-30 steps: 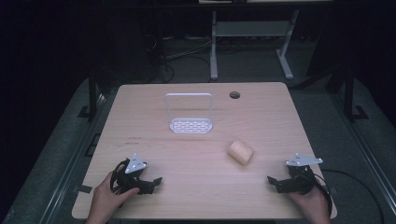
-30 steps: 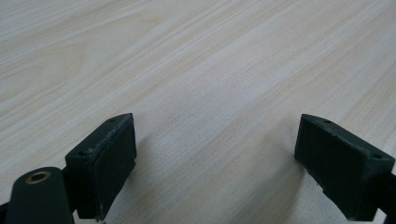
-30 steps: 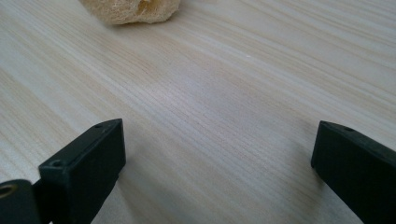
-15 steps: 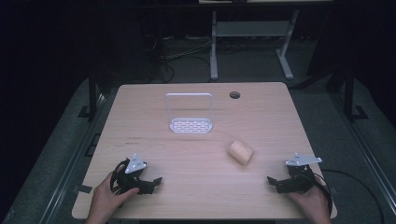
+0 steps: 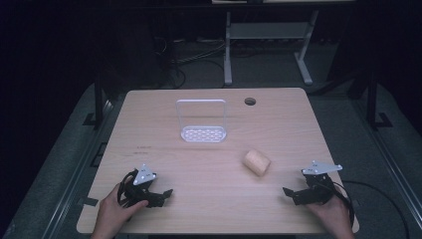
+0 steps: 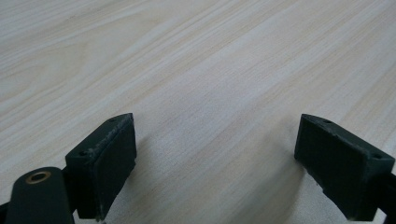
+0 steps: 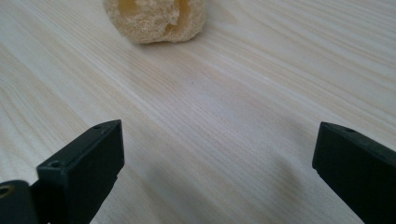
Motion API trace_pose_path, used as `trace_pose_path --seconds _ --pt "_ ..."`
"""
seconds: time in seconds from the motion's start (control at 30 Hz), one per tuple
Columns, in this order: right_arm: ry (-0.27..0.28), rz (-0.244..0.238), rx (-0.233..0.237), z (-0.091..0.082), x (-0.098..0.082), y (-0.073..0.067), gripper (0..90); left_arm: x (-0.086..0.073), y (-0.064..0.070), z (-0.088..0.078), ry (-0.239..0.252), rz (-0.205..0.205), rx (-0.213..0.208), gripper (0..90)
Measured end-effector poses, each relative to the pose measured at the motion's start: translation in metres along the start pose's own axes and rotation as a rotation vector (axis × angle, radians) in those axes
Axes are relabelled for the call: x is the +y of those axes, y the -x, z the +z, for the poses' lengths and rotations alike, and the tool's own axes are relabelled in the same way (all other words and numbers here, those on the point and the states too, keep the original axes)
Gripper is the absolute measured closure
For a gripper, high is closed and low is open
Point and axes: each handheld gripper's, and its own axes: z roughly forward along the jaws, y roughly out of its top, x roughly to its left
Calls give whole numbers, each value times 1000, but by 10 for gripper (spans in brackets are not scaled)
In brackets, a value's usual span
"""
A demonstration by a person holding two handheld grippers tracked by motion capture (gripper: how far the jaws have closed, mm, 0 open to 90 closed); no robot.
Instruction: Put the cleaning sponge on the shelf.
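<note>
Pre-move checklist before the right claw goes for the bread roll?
1. Right claw open: ok, jaws stand wide apart in the right gripper view.
2. Bread roll ahead of it: ok, the roll lies beyond the jaws, apart from them.
3. Path to the roll: ok, bare table between.
4. Left claw out of the way: ok, open, holding nothing, near the table's front left.
5. White rack upright and apart from the roll: ok, it stands farther back.
6. How firm the roll is: cannot tell.
</note>
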Motion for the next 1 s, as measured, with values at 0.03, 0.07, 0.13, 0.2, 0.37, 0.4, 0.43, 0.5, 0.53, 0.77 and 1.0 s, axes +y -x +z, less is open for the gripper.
trace_pose_path --seconds 0.03,0.07,0.13,0.2,0.37,0.4,0.43,0.5,0.53,0.77,1.0 --pt "0 0 0 0 0 0 21 0 0 0 -3 4 1 121" --pt "2 3 2 -1 1 0 21 0 0 0 -2 2 0 121" --pt "4 3 3 -2 2 0 21 0 0 0 -3 4 1 121" --pt "8 6 5 -3 4 0 21 0 0 0 -2 3 1 121" --pt "4 9 6 -5 12 1 21 0 0 0 -5 7 0 121" --pt "4 9 6 -5 12 1 21 0 0 0 -5 7 0 121" --pt "4 10 10 -5 15 1 21 0 0 0 -5 6 0 121" --pt "4 12 13 -6 17 2 21 0 0 0 -5 7 1 121" --pt "9 13 12 -5 18 2 21 0 0 0 -5 7 1 121" --pt "4 8 19 -4 26 4 22 0 0 0 -6 7 1 121" --pt "5 1 22 -3 32 3 23 0 0 0 -5 6 1 121"
